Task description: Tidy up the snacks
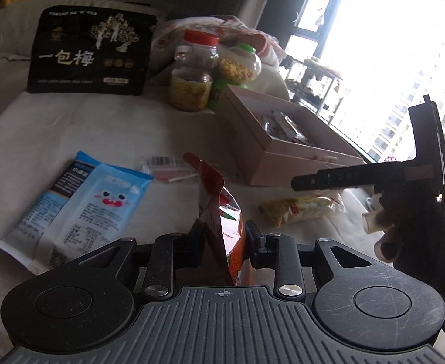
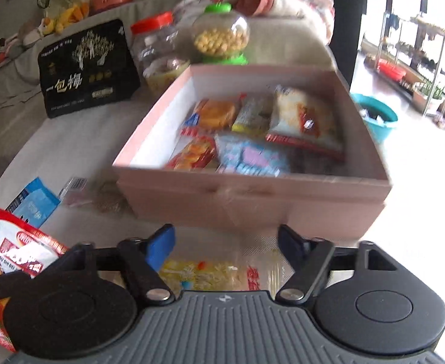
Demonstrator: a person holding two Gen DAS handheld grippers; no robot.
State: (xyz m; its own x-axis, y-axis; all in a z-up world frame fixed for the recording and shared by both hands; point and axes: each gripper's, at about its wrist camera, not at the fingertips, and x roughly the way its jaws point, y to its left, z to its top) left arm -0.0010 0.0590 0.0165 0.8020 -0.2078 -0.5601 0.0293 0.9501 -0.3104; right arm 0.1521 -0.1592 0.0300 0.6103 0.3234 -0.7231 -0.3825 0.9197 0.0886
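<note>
My left gripper (image 1: 224,238) is shut on a red snack packet (image 1: 213,194), which stands on edge between the pads above the white cloth. The same red packet (image 2: 16,242) shows at the lower left of the right wrist view. My right gripper (image 2: 227,242) stands open over a yellow snack packet (image 2: 201,273) lying flat on the cloth; its pads do not press on it. In the left wrist view that yellow packet (image 1: 301,209) lies under the right gripper's black finger (image 1: 344,180). Just beyond is an open pink box (image 2: 253,200) holding several snack packets.
Two pale blue packets (image 1: 79,206) and a small pink packet (image 1: 164,170) lie left of the box. At the back stand a black bag (image 1: 92,51), a red-lidded jar (image 1: 192,72) and a green-lidded jar (image 2: 221,33). A teal basin (image 2: 377,115) sits on the floor beyond the right edge.
</note>
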